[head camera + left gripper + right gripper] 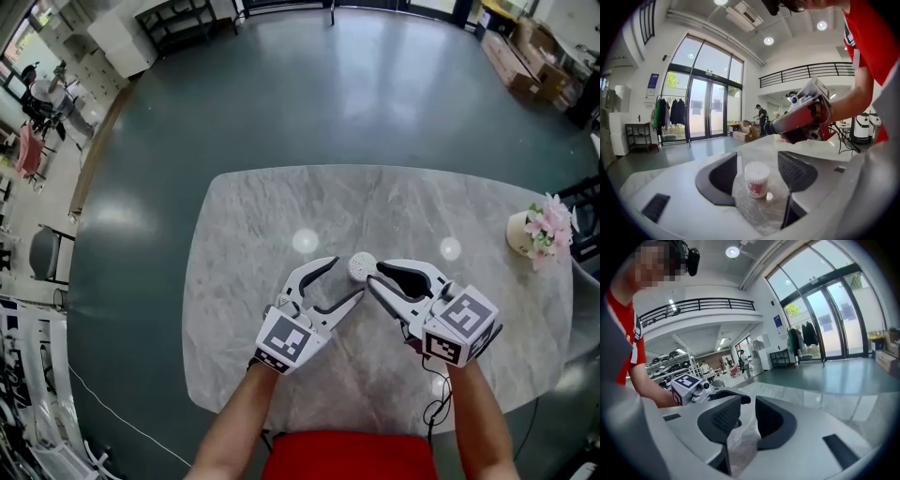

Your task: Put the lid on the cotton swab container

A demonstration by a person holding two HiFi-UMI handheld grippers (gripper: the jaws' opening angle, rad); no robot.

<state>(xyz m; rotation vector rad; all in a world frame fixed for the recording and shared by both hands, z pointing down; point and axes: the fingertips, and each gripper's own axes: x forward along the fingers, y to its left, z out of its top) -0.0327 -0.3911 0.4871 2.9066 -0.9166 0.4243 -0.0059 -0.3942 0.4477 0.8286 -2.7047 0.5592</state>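
Two grippers are held low over a pale marble surface [234, 281], tips aimed toward each other. The cotton swab container [362, 267] is stood upright on the surface, near the middle, just beyond both sets of tips.

The left gripper [349, 277] is seen with its jaws spread wide. In the left gripper view the container [756, 179], white with a red label, is framed in the gap between the two dark pads but ahead of them, and is touched by neither pad. Whether a lid is on it cannot be told; its top reads white and dotted.

The right gripper [373, 273] is seen with its jaws parted by a narrower gap. Nothing is held between them in the right gripper view; only the surface is seen there.

A pot of pink flowers [539, 232] is placed at the surface's right edge, well apart from the container.
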